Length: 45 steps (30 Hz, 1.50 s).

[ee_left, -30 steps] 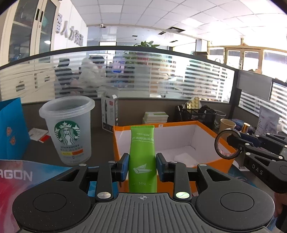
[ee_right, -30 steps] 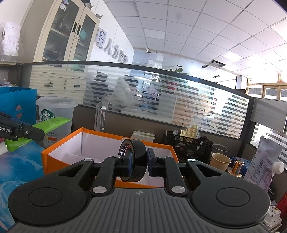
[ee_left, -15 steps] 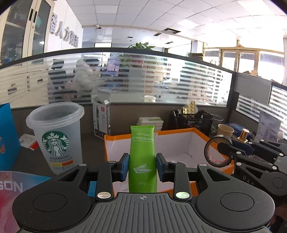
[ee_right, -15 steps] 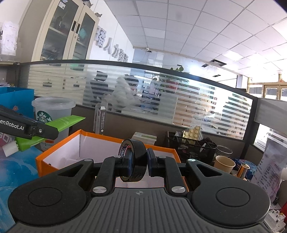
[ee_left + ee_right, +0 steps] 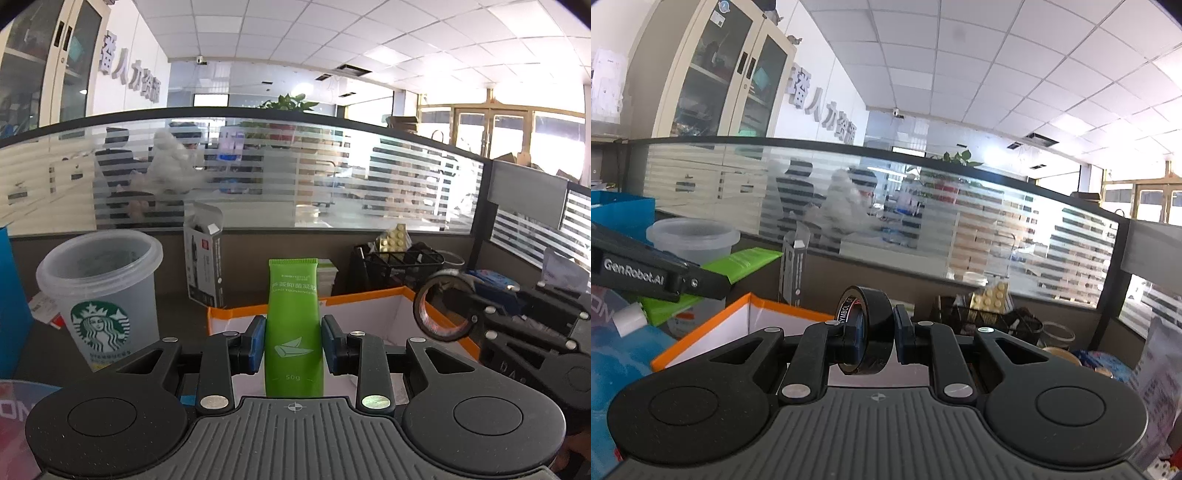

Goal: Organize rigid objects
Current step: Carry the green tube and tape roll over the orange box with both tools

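Two loads hang just short of the orange box (image 5: 369,295), evidently for dropping inside: left gripper (image 5: 293,345) clamped on the green tube (image 5: 293,325), right gripper (image 5: 873,334) pinching the tape roll (image 5: 868,328).

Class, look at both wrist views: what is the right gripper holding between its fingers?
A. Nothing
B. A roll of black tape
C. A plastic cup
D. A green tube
B: the right gripper has its fingers closed on a roll of black tape; the green tube sits in the left gripper.
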Each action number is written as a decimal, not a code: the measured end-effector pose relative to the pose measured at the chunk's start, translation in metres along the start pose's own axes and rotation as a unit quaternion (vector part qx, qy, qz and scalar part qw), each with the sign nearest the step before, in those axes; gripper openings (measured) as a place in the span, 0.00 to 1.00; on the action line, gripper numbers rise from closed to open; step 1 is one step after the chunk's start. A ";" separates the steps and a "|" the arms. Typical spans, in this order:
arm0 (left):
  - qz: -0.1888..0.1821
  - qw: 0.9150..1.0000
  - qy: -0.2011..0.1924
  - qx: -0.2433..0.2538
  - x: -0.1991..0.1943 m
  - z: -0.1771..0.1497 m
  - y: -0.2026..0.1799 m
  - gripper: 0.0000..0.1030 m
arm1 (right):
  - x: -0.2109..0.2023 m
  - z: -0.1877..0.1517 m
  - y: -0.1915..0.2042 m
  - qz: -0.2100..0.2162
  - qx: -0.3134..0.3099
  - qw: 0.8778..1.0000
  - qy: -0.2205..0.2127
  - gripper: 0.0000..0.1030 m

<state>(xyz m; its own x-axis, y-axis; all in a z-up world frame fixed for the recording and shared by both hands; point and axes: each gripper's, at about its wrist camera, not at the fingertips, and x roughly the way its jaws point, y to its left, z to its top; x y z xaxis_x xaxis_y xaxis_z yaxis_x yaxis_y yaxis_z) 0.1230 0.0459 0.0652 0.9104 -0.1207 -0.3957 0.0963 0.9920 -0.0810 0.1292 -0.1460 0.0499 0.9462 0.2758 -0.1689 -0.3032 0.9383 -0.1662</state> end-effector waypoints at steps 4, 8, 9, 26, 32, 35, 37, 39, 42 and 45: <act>0.001 1.000 0.012 -0.006 0.015 0.000 0.001 0.29 | 0.011 0.005 -0.003 0.001 0.002 1.000 -0.003 0.15; 0.004 1.000 0.027 -0.010 0.029 -0.003 0.003 0.29 | 0.021 0.004 -0.005 0.003 0.005 1.000 0.002 0.15; 0.005 0.999 0.030 -0.011 0.032 -0.004 0.004 0.29 | 0.024 0.002 -0.006 0.004 0.005 1.000 0.005 0.15; 0.003 0.998 0.065 -0.008 0.064 -0.012 0.003 0.29 | 0.053 -0.019 -0.010 0.003 0.012 0.999 0.041 0.15; 0.004 0.997 0.076 -0.004 0.070 -0.016 0.001 0.29 | 0.060 -0.024 -0.011 0.006 0.014 0.999 0.051 0.15; 0.005 0.997 0.082 -0.001 0.074 -0.017 -0.001 0.29 | 0.064 -0.027 -0.013 0.007 0.016 0.998 0.054 0.15; 0.005 0.996 0.086 0.000 0.076 -0.018 -0.002 0.29 | 0.066 -0.029 -0.014 0.008 0.018 0.998 0.057 0.15; 0.006 0.996 0.090 0.001 0.078 -0.019 -0.003 0.29 | 0.068 -0.030 -0.015 0.008 0.019 0.998 0.060 0.15; 0.008 0.995 0.095 0.000 0.081 -0.021 -0.003 0.29 | 0.070 -0.033 -0.017 0.009 0.022 0.998 0.064 0.15; 0.009 0.995 0.100 0.001 0.084 -0.022 -0.003 0.29 | 0.072 -0.036 -0.019 0.010 0.024 0.997 0.069 0.15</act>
<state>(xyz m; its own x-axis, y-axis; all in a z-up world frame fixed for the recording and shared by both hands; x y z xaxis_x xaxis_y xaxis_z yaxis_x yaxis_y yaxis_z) 0.1906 0.0316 0.0118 0.8131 -0.1080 -0.5720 0.0822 0.9941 -0.0709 0.1990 -0.1514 0.0059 0.9148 0.2665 -0.3037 -0.3130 0.9427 -0.1157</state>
